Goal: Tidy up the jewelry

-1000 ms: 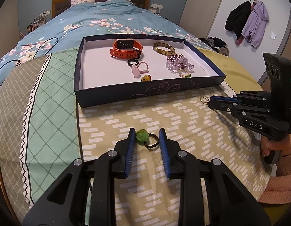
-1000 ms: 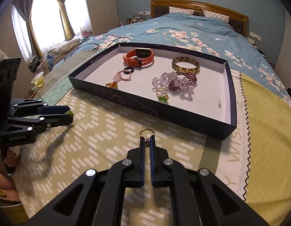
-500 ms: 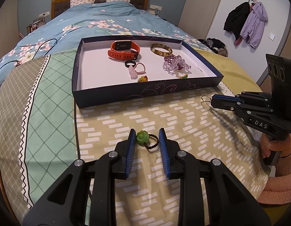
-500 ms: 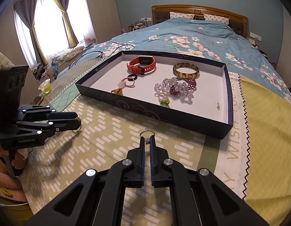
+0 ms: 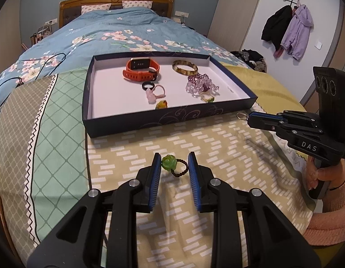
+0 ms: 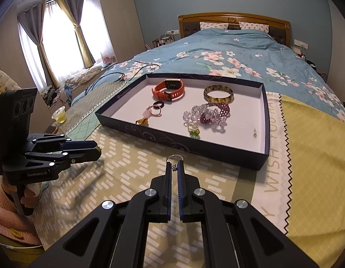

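A dark blue tray (image 5: 150, 120) (image 6: 194, 147) with a white floor lies on the bed. It holds an orange watch (image 5: 141, 69), an amber bangle (image 5: 184, 67), purple bead bracelets (image 5: 200, 84), a black ring (image 5: 148, 86) and small rings. My left gripper (image 5: 174, 164) grips a bead ring with a green rose (image 5: 168, 163) between its pads, held above the blanket. My right gripper (image 6: 174, 167) is shut on a silver ring (image 6: 174, 157), in front of the tray's near wall; it also shows in the left wrist view (image 5: 250, 117).
The patterned blanket (image 5: 194, 143) covers the near bed, with a blue floral duvet (image 5: 105, 35) behind the tray. A black cable (image 5: 27, 71) lies left of the tray. A cup (image 6: 59, 115) stands off the bed's left side.
Both grippers have risen and drawn back from the tray, each keeping its ring. The tray looks smaller and farther in both views.
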